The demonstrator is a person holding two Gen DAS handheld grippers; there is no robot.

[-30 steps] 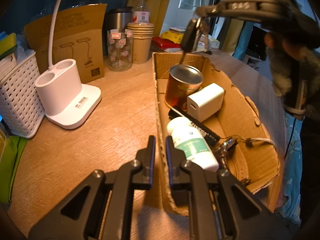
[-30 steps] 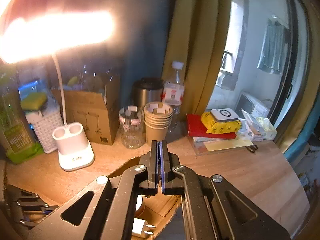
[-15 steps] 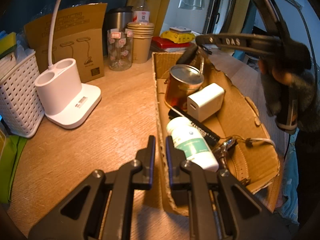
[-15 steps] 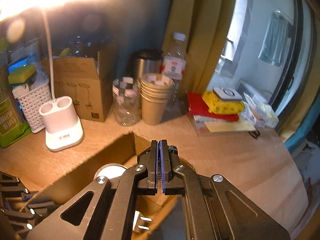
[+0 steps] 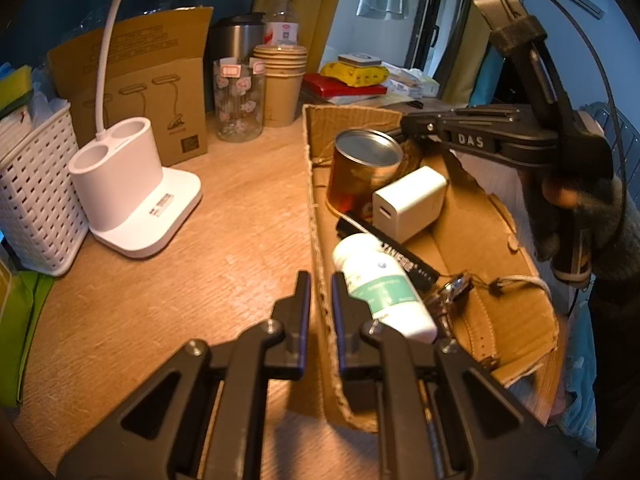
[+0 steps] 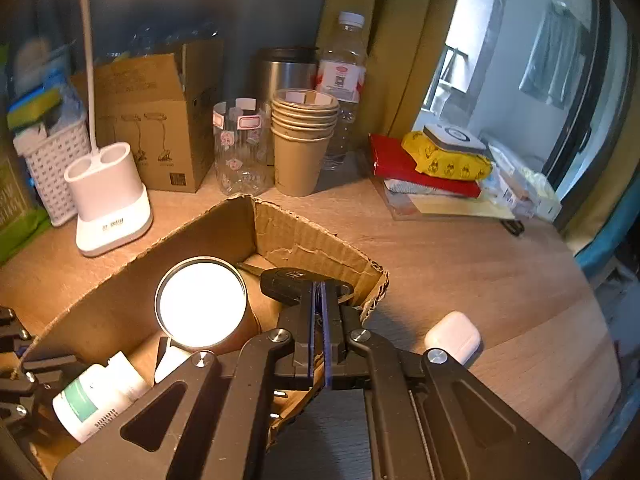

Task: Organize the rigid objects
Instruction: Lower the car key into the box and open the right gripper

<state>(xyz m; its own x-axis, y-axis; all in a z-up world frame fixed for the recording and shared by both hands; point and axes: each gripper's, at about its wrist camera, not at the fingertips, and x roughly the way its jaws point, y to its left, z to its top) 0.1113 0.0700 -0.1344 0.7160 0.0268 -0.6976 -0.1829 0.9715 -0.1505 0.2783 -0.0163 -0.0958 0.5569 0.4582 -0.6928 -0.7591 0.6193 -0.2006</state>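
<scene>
A shallow cardboard box [image 5: 480,216] lies on the wooden table. It holds a gold tin can [image 5: 362,168], a white charger [image 5: 408,204], a white pill bottle [image 5: 384,288], a black bar [image 5: 392,248] and a leather strap [image 5: 476,328]. My left gripper [image 5: 320,280] is shut on the box's near left wall [image 5: 320,240]. My right gripper [image 6: 319,292] is shut on a black car key [image 6: 292,284], low inside the box's far corner [image 6: 320,248] beside the can [image 6: 200,300]. It also shows in the left wrist view [image 5: 404,124].
A white earbud case [image 6: 452,336] lies on the table right of the box. A white lamp base [image 5: 128,196], white basket [image 5: 32,184], cardboard carton [image 5: 152,80], glass jar [image 5: 240,100], paper cups [image 5: 282,84], bottle and books stand behind.
My right gripper has come down with the car key from above the box into its far corner. My left gripper has stayed shut on the box wall.
</scene>
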